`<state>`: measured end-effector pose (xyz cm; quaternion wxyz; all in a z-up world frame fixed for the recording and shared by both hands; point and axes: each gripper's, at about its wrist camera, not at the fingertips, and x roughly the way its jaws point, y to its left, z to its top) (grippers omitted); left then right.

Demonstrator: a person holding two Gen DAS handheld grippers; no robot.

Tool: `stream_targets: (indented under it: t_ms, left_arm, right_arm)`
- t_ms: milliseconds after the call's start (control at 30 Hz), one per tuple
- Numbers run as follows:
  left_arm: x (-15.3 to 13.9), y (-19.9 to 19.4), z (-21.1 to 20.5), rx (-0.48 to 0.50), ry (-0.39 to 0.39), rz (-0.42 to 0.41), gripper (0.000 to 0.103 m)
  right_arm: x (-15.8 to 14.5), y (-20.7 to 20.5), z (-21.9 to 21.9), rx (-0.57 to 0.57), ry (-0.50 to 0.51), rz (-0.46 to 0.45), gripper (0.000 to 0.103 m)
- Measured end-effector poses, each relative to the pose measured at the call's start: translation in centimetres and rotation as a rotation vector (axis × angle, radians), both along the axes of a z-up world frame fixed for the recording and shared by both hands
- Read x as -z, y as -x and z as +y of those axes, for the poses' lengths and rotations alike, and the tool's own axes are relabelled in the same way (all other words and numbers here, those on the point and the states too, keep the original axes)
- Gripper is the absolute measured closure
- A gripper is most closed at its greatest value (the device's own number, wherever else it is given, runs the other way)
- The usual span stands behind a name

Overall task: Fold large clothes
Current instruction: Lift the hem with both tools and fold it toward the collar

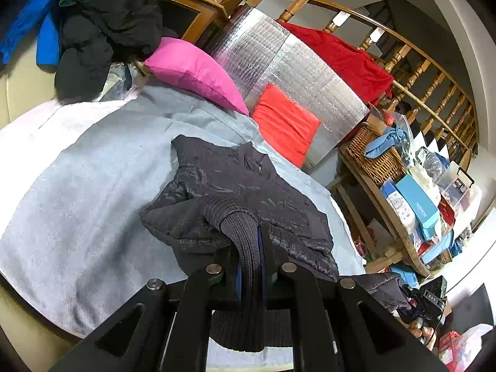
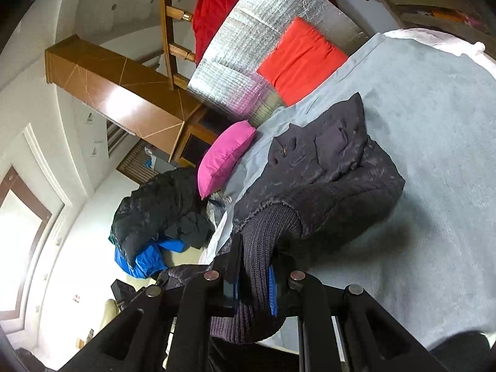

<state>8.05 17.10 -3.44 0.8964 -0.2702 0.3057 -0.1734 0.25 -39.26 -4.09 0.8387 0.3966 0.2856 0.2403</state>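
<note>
A dark quilted jacket (image 1: 235, 192) with ribbed knit cuffs lies partly folded on a light blue blanket (image 1: 86, 186). My left gripper (image 1: 250, 248) is shut on a ribbed cuff (image 1: 238, 232), which hangs down between the fingers. In the right wrist view the same jacket (image 2: 334, 170) lies on the blanket (image 2: 434, 155). My right gripper (image 2: 254, 266) is shut on the other ribbed cuff (image 2: 263, 232), lifted a little above the blanket.
A pink pillow (image 1: 195, 71), an orange cushion (image 1: 285, 124) and a silver foil mat (image 1: 279, 62) stand at the back. Dark and blue clothes (image 1: 93, 31) are piled at the far left. A wooden shelf (image 1: 403, 186) with a basket and boxes stands on the right.
</note>
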Motion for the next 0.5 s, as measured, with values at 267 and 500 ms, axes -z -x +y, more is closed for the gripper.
stream_targets:
  t_ms: [267,500]
  left_arm:
    - [-1.0,-0.8,-0.6,0.0,-0.025,-0.027,0.094]
    - [-1.9,-1.6,-1.0,-0.005,-0.039,-0.048,0.094]
  right_arm:
    - [-0.8,-0.9,-0.1,0.015,0.021,-0.013,0.089]
    - [-1.7,-1.8,-0.1,0.027,0.044,-0.027,0.089]
